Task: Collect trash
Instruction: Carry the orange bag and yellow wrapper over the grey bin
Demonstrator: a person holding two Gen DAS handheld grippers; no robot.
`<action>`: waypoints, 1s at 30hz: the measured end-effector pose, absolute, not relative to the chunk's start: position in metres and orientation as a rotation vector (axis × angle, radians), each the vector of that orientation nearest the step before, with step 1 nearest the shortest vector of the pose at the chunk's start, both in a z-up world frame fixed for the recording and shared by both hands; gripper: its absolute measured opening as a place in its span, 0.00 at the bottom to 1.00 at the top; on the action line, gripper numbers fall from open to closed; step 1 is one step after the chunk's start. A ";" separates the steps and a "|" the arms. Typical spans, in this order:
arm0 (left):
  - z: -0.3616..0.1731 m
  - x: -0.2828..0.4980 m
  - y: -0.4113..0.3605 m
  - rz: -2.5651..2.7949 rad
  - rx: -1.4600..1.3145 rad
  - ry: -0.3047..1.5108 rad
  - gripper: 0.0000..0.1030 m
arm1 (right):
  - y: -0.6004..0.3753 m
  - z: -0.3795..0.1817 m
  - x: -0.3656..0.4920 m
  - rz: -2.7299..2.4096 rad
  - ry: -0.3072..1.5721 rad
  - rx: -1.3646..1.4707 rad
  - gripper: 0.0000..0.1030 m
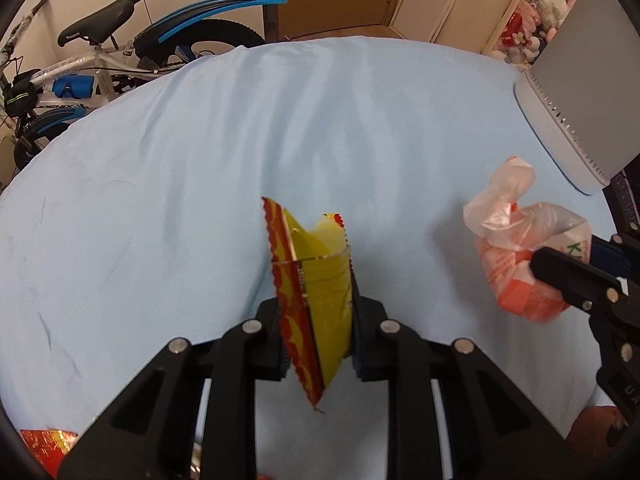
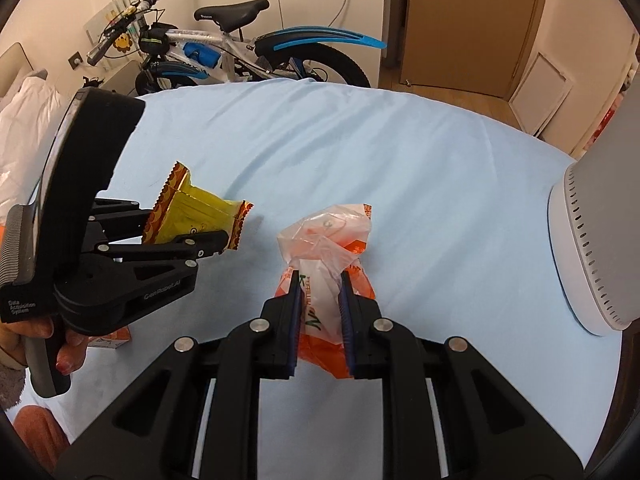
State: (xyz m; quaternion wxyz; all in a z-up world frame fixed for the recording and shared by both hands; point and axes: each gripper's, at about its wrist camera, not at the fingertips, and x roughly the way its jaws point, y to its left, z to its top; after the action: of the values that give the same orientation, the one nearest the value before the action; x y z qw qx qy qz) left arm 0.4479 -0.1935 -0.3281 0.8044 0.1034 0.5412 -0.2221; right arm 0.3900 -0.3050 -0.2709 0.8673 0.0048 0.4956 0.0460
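1. My left gripper [image 1: 316, 304] is closed on a yellow snack wrapper [image 1: 316, 280] with a red zigzag edge; the pads press it from both sides.
2. The wrapper stands almost upright between the fingers, and its open top rises above the fingertips. It hangs above the light blue sheet [image 1: 200, 140] and does not touch it.
3. My right gripper [image 2: 320, 292] is closed on an orange and white plastic bag [image 2: 328, 240]. The blue pads squeeze its lower part, and the crumpled clear top sticks out above them.
4. In the left wrist view, the bag is to the right of the wrapper, well apart from it, and one black finger of the right gripper lies across it.
5. In the right wrist view, I see the left gripper at the left side, with a hand [image 2: 60, 344] around its grey handle.
6. A white and grey round device [image 2: 592, 248] stands on the sheet at the right edge, near the bag but not touching it.
7. Another red foil piece [image 1: 44, 444] lies at the lower left corner of the left view.
8. Behind the sheet, a white and blue bicycle [image 2: 240, 48] leans near the wall.
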 end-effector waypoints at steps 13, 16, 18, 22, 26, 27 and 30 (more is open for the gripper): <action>-0.197 0.394 -0.241 -0.539 0.343 1.076 0.22 | -0.358 -0.144 0.357 0.035 0.972 0.081 0.16; -0.161 0.391 -0.265 -0.577 0.367 1.044 0.22 | -0.380 -0.108 0.346 -0.005 0.943 0.105 0.16; -0.135 0.390 -0.284 -0.604 0.390 1.018 0.22 | -0.397 -0.083 0.340 -0.038 0.919 0.125 0.16; -0.086 0.388 -0.331 -0.669 0.433 0.945 0.22 | -0.443 -0.033 0.325 -0.130 0.869 0.164 0.16; -0.032 0.391 -0.382 -0.746 0.472 0.875 0.22 | -0.497 0.014 0.309 -0.214 0.825 0.215 0.16; -0.019 0.392 -0.392 -0.766 0.477 0.863 0.22 | -0.509 0.026 0.306 -0.232 0.812 0.221 0.16; 0.021 0.395 -0.426 -0.812 0.501 0.805 0.22 | -0.547 0.059 0.298 -0.264 0.781 0.236 0.16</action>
State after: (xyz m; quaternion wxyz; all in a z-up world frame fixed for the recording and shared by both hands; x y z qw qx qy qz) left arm 0.3951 -0.4263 0.0212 0.8115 0.2344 0.3768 -0.3801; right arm 0.2982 -0.5467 0.0588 0.9095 0.1143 0.3787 -0.1278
